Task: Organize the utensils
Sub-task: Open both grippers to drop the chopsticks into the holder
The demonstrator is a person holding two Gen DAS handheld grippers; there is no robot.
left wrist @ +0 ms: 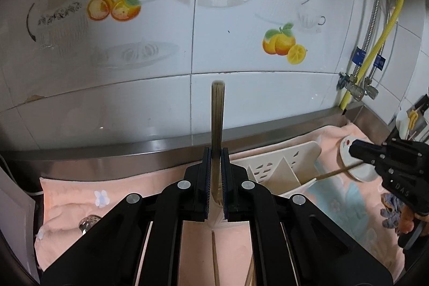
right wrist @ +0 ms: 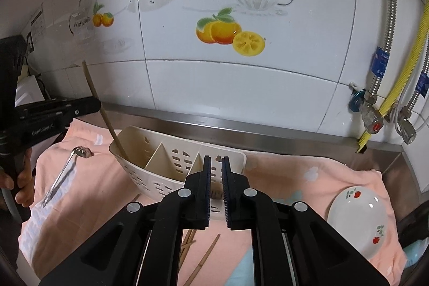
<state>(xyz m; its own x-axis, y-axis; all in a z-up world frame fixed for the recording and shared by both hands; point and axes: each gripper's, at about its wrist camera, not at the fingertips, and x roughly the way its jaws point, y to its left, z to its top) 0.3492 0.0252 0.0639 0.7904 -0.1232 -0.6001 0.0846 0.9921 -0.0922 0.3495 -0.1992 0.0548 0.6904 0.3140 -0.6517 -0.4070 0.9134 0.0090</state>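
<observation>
My left gripper [left wrist: 215, 152] is shut on a brown chopstick [left wrist: 216, 119] that stands upright between its pads. In the right wrist view that chopstick [right wrist: 107, 119] slants down from the left gripper [right wrist: 96, 103] into the leftmost compartment of the white slotted caddy [right wrist: 134, 133]. My right gripper [right wrist: 216, 160] hovers over the caddy's right end, its jaws a narrow gap apart with nothing seen pinched. In the left wrist view a thin chopstick [left wrist: 332, 173] leans from the caddy [left wrist: 284, 165] up toward the right gripper [left wrist: 354, 149].
A pink towel [right wrist: 295, 178] covers the counter. On it lie metal tongs [right wrist: 67, 168], loose chopsticks [right wrist: 203, 259] in front of the caddy, and a white flowered plate [right wrist: 359, 219] at the right. A steel ledge [right wrist: 268, 133] and tiled wall stand behind; pipes and valves [right wrist: 375, 119] fill the right corner.
</observation>
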